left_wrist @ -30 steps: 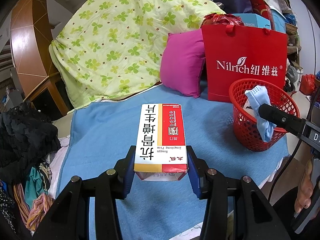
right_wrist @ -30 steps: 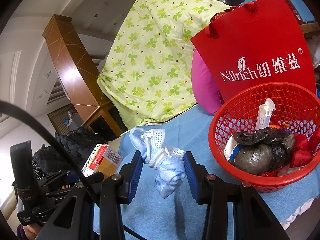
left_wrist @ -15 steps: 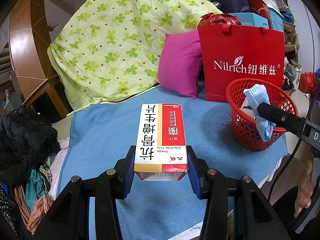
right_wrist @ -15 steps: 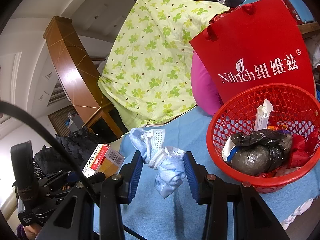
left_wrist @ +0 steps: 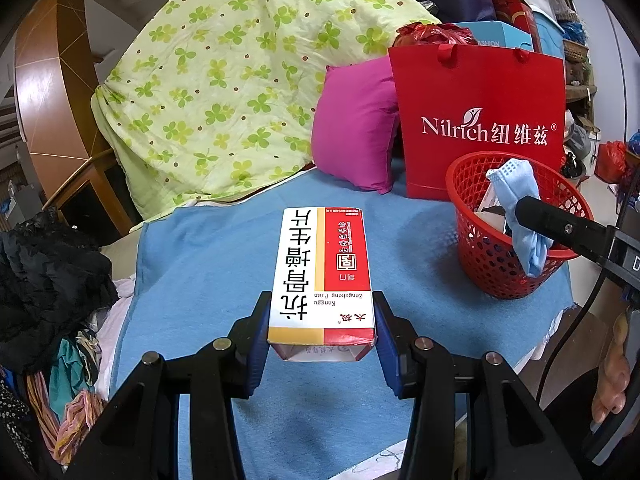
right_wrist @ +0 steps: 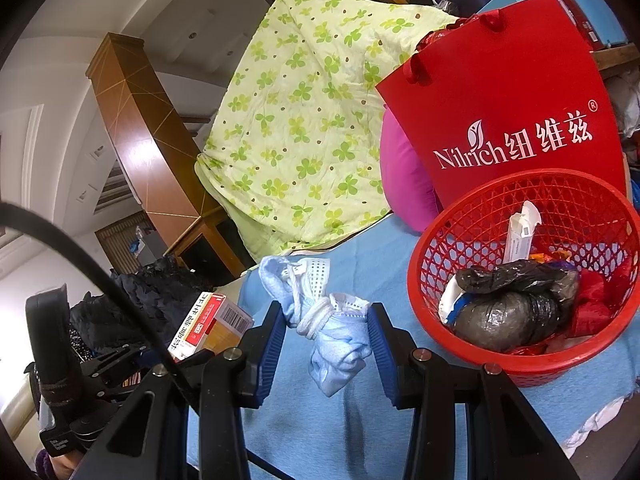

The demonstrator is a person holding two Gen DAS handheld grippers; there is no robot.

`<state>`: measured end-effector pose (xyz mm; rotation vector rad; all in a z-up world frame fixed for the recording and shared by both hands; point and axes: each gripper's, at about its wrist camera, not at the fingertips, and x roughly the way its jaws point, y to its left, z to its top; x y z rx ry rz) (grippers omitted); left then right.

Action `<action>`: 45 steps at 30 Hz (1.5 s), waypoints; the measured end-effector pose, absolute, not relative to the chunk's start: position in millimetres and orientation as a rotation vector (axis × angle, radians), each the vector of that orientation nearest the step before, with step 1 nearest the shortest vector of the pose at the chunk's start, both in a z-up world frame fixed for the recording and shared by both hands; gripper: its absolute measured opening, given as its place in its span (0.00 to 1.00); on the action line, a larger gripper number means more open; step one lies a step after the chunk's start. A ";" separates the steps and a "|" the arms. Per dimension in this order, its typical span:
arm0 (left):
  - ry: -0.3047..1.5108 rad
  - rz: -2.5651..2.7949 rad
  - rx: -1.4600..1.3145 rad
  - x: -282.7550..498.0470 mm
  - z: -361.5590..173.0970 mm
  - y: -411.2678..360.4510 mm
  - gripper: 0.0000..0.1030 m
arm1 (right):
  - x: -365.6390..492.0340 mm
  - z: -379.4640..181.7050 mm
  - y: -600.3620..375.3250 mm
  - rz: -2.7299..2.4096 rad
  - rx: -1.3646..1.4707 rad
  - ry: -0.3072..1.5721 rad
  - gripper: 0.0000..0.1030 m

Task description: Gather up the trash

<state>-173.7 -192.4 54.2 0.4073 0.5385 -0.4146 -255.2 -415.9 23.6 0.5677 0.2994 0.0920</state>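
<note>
My left gripper (left_wrist: 320, 336) is shut on a white, red and yellow medicine box (left_wrist: 322, 268), held above the blue cloth. My right gripper (right_wrist: 326, 344) is shut on a crumpled light blue face mask (right_wrist: 328, 328), held just left of the red mesh basket (right_wrist: 520, 368). The basket holds a black bag, a white carton and red wrappers. In the left wrist view the mask (left_wrist: 520, 204) hangs at the basket (left_wrist: 476, 248) rim. The box also shows in the right wrist view (right_wrist: 208, 326).
A red Nilrich paper bag (left_wrist: 480, 92) and a pink pillow (left_wrist: 356, 124) stand behind the basket. A green clover quilt (left_wrist: 240, 80) is piled at the back. Dark clothes (left_wrist: 48, 280) lie left of the blue cloth (left_wrist: 200, 260).
Both grippers have drifted slightly left and closer to the basket with their loads. Both grips are unchanged.
</note>
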 end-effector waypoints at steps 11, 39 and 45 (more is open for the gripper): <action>0.531 -0.429 0.409 -175.0 56.0 -200.2 0.48 | -262.8 25.8 -419.3 0.090 0.567 0.274 0.43; 0.528 -0.817 0.320 -140.1 80.1 -325.8 0.81 | -293.7 17.1 -555.2 -0.277 0.852 0.051 0.72; 0.474 -0.665 0.295 -147.4 105.0 -266.0 0.89 | -302.4 46.3 -488.8 -0.322 0.638 0.152 0.72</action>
